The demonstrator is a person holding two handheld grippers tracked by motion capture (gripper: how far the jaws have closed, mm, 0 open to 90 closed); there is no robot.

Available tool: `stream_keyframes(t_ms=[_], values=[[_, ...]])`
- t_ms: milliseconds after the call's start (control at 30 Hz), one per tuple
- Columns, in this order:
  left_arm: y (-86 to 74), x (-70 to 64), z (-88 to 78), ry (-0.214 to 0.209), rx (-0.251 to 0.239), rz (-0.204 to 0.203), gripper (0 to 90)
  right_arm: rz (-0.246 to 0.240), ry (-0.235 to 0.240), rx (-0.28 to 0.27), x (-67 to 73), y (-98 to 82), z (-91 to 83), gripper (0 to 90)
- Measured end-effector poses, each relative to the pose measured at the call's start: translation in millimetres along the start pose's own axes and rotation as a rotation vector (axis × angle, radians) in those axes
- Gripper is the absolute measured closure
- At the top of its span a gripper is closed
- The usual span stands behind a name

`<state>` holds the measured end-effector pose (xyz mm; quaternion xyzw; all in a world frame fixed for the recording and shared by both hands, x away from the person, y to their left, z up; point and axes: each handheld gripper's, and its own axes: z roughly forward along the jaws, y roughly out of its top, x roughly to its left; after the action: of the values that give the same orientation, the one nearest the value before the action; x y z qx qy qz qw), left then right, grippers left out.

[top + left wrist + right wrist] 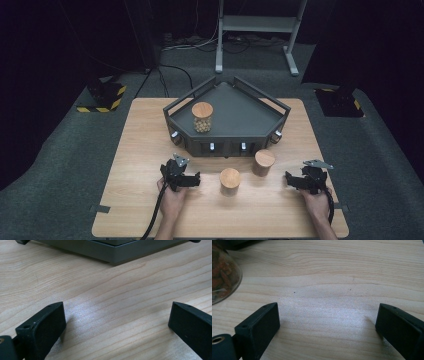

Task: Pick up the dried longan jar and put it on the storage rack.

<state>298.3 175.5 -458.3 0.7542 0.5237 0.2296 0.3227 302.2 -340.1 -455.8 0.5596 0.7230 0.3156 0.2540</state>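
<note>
A dark grey corner-shaped tray (245, 117) stands at the back of the wooden table (145, 145). On the tray's left part is a glass jar (202, 117) with a wooden lid and pale round pieces inside. Two more wooden-lidded jars stand on the table in front of the tray, one near the middle (230, 180) and one to its right (263, 162). My left gripper (183, 178) (117, 327) rests open on the table, left of the middle jar. Near the table's right edge, my right gripper (300, 181) (328, 327) is open too, with a jar (222, 277) of orange-brown pieces at its left.
The tray's grey base (112, 252) lies just ahead of my left gripper. A grey metal stand (257, 30) and cables are on the floor behind the table. Two black bases with yellow stripes (102, 95) sit on the floor at either side.
</note>
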Motion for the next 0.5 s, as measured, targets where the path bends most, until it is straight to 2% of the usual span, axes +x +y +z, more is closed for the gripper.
stream_keyframes(t_ms=[167, 333, 500], values=[[0.0, -0.1, 0.0, 0.0, 0.0, -0.001, 1.3, -0.013, 0.016, 0.0, -3.5, -1.0, -1.2, 4.4], [-0.1, -0.3, 0.0, 0.001, 0.0, -0.002, 1.4, -0.002, 0.043, -0.004, -8.6, 1.4, -8.6, 4.7], [-0.1, -0.3, 0.0, 0.001, 0.0, -0.002, 1.4, -0.004, 0.091, -0.02, -11.8, 6.4, -16.4, 4.6]])
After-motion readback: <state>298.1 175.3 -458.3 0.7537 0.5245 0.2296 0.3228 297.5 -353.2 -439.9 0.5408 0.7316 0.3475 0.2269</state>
